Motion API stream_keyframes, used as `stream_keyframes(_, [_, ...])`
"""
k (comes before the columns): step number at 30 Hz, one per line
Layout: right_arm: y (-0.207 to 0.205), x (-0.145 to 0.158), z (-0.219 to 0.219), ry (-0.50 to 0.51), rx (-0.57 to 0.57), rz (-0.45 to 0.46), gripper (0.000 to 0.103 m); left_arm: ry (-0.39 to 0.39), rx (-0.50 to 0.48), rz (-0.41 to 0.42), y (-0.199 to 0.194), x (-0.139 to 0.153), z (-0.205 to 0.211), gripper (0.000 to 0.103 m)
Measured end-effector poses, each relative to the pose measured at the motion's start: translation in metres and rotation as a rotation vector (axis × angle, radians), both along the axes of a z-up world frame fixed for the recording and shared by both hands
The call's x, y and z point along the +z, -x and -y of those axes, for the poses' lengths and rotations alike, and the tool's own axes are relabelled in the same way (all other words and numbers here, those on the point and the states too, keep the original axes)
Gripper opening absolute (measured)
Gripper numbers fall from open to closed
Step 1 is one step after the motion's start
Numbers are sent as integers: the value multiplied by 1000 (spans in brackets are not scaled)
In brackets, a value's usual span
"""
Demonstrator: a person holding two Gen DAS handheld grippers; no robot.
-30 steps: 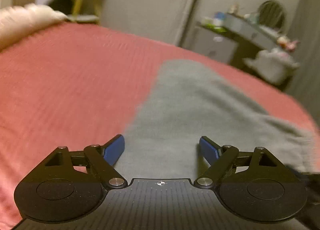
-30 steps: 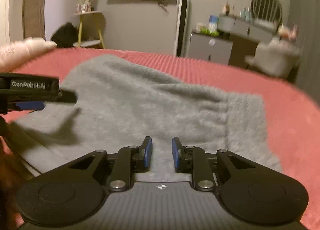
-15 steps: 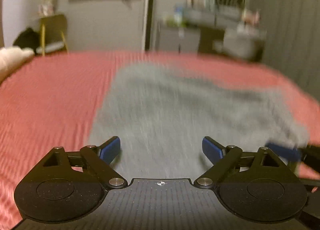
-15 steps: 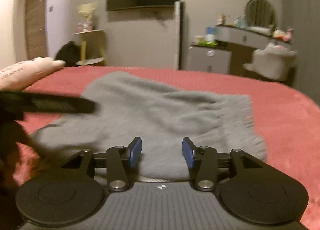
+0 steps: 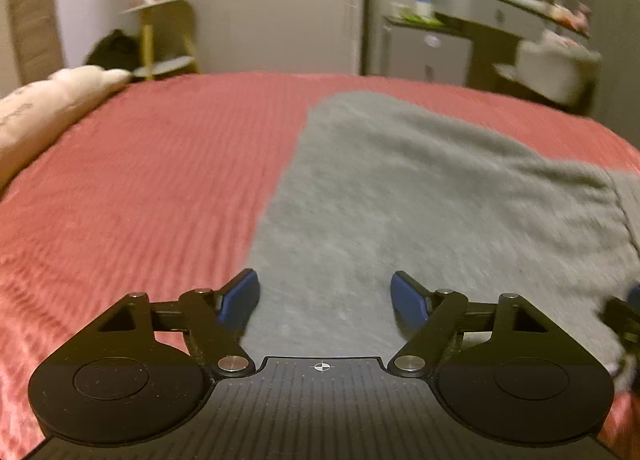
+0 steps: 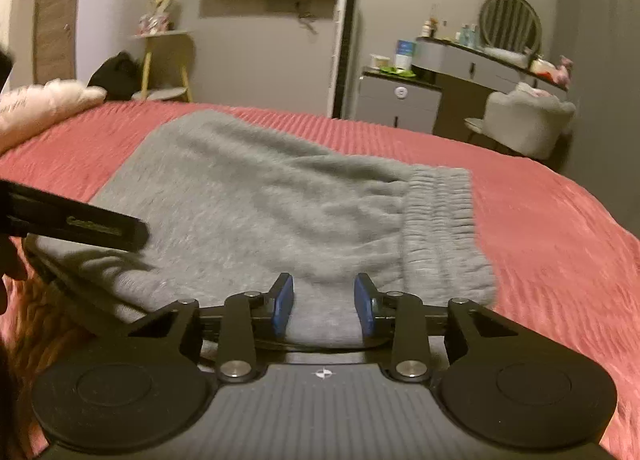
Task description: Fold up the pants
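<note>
Folded grey fleece pants [image 6: 280, 203] on red ribbed bedspread [image 5: 140, 187]
Bare bedspread flanks both edges; left gripper [image 5: 325, 296] wide open, right gripper [image 6: 324, 306] narrowing, both fingers empty.

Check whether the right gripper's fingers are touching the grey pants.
Cannot tell. In the right wrist view the right gripper hangs open over the grey pants; the cloth shows between its fingers, but neither contact nor a gap is plain.

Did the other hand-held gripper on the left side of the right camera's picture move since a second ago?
Yes. The left hand-held gripper now reaches farther right and lower over the gray pants, away from the pillow.
</note>
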State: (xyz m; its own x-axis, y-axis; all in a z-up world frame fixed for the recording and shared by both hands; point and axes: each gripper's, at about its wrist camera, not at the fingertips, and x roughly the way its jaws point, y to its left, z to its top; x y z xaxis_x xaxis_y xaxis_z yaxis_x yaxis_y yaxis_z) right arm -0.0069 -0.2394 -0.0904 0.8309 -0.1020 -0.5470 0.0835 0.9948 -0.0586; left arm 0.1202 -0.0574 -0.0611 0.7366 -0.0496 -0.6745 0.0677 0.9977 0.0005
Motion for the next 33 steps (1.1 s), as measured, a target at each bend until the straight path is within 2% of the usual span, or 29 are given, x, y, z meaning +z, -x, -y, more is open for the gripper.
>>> stream_keyframes(4, [13,13,23,-130,-27,38,25,38,106,10,-6,5,-17,80])
stream_keyframes(7, [27,23,43,-210,-77,98,26,81,160,-3,-13,6,-30,84])
stream_keyframes(8, [30,24,48,-226,-114,111,43,99,165,-20,-16,5,-34,87])
stream_keyframes(9, [31,23,56,-230,-167,123,55,120,159,-42,-19,3,-35,89])
stream_keyframes(10, [29,22,62,-227,-221,111,73,142,150,-67,-23,2,-37,89])
stream_keyframes(11, [27,19,69,-249,-253,98,75,158,148,-83,-25,1,-39,89])
stream_keyframes(12, [24,15,80,-312,-273,77,75,163,151,-87,-26,1,-40,90])
stream_keyframes(15, [7,-1,107,-537,-258,-2,80,168,150,-103,-31,-2,-44,90])
stream_keyframes(17, [-5,-9,116,-607,-246,-43,84,165,143,-119,-34,-3,-46,90])
stream_keyframes(23, [-31,-21,125,-649,-152,-127,91,166,84,-159,-40,-6,-49,90])
stream_keyframes(27, [-45,-35,135,-744,-110,-187,95,211,55,-199,-48,-9,-54,90])
stream_keyframes(30, [-54,-39,136,-751,-76,-203,99,246,21,-230,-56,-10,-59,90])
stream_keyframes(33, [-63,-41,138,-773,-42,-212,99,310,-45,-254,-65,-10,-65,90])
